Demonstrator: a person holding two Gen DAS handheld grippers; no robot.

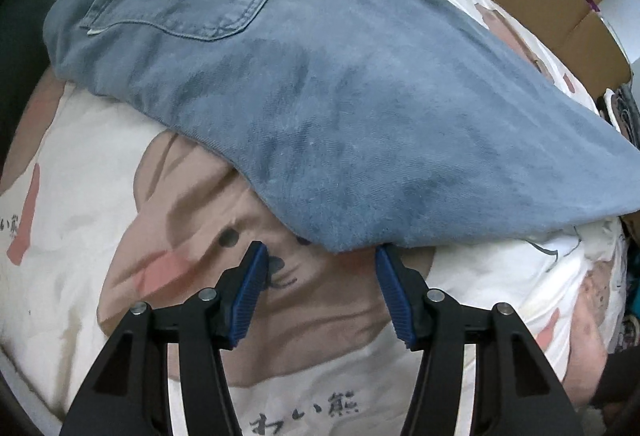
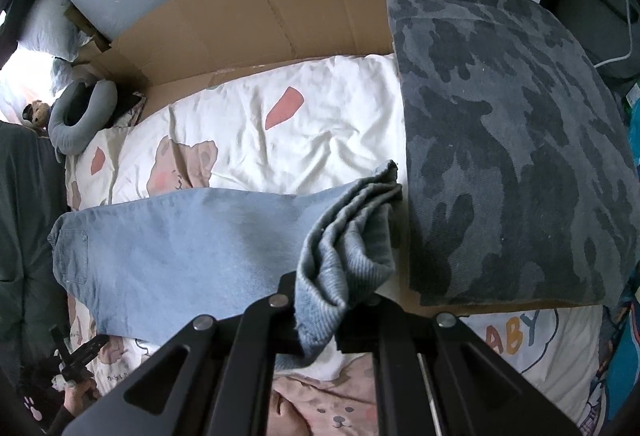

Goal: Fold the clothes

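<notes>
Light blue jeans [image 1: 320, 84] lie spread across the bear-print bed sheet [image 1: 80, 164], back pocket at the upper left of the left wrist view. My left gripper [image 1: 320, 250] is open. Its blue pads [image 1: 252, 288] stand on either side of the jeans' near folded edge, just short of it, and nothing is pressed between them. In the right wrist view the jeans [image 2: 180, 244] stretch to the left. My right gripper [image 2: 332, 300] is shut on their bunched leg end [image 2: 352, 236], which hides the fingertips.
A folded grey camouflage garment [image 2: 512, 156] lies right of the jeans on the sheet. Flattened cardboard [image 2: 260, 4] lines the bed's far side, with a grey neck pillow [image 2: 80, 116] at the far left. A hand holding a black tool [image 2: 76, 360] shows at the lower left.
</notes>
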